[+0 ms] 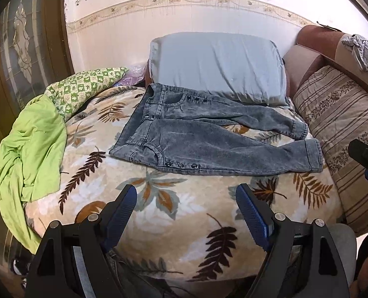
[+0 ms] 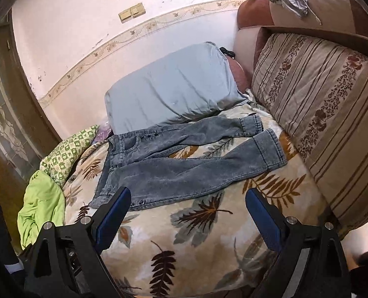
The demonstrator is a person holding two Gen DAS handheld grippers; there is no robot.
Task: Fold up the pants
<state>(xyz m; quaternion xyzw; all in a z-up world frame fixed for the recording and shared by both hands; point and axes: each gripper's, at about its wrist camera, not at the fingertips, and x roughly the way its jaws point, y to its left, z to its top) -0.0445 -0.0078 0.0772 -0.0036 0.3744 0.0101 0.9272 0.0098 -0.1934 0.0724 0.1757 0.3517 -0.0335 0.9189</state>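
Observation:
Grey-blue washed jeans point(image 1: 208, 139) lie flat and unfolded on a leaf-print blanket point(image 1: 164, 213), waistband to the left, both legs stretched to the right and slightly apart. They also show in the right wrist view point(image 2: 184, 164). My left gripper point(image 1: 186, 193) is open and empty, hovering above the blanket just in front of the jeans' near edge. My right gripper point(image 2: 187, 198) is open and empty, in front of the near leg; its left finger point(image 2: 114, 213) overlaps the waistband corner in view. The right gripper's tip shows at the left wrist view's right edge point(image 1: 367, 161).
A pale blue pillow point(image 1: 216, 67) lies behind the jeans against the wall. A striped floral cushion point(image 1: 345, 129) lines the right side, below a sofa back with a grey cloth point(image 1: 360, 47). A green cloth point(image 1: 30, 146) and a green checked pillow point(image 1: 82, 87) lie left.

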